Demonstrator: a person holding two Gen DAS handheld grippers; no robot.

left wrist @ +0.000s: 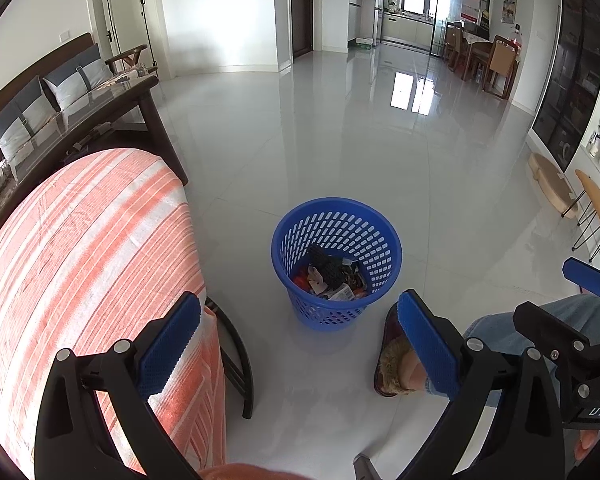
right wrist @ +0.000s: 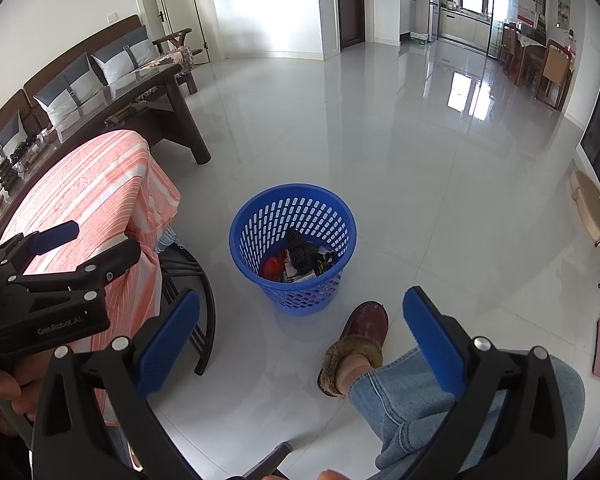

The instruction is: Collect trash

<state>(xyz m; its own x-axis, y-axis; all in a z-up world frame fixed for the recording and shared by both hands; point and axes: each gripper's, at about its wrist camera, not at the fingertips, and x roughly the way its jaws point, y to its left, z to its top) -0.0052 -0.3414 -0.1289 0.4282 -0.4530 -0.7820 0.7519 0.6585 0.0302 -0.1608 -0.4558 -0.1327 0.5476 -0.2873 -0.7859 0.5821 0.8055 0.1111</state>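
A blue perforated trash basket [left wrist: 376, 248] stands on the grey tiled floor, also in the right wrist view [right wrist: 260, 232]. Inside it lies mixed trash [left wrist: 332, 276]: wrappers, a black item and something red [right wrist: 296, 264]. My left gripper [left wrist: 300, 344] is open and empty, above the floor in front of the basket. My right gripper [right wrist: 300, 340] is open and empty, at about the same distance from the basket. The left gripper also shows at the left of the right wrist view [right wrist: 80, 244], over the striped cloth.
A small table with an orange-and-white striped cloth [left wrist: 88, 256] stands left of the basket. The person's slippered foot [right wrist: 356, 348] and jeans leg [right wrist: 412, 396] are to the basket's right. A dark coffee table [right wrist: 152, 92] and a sofa stand further left. Dining furniture stands far right.
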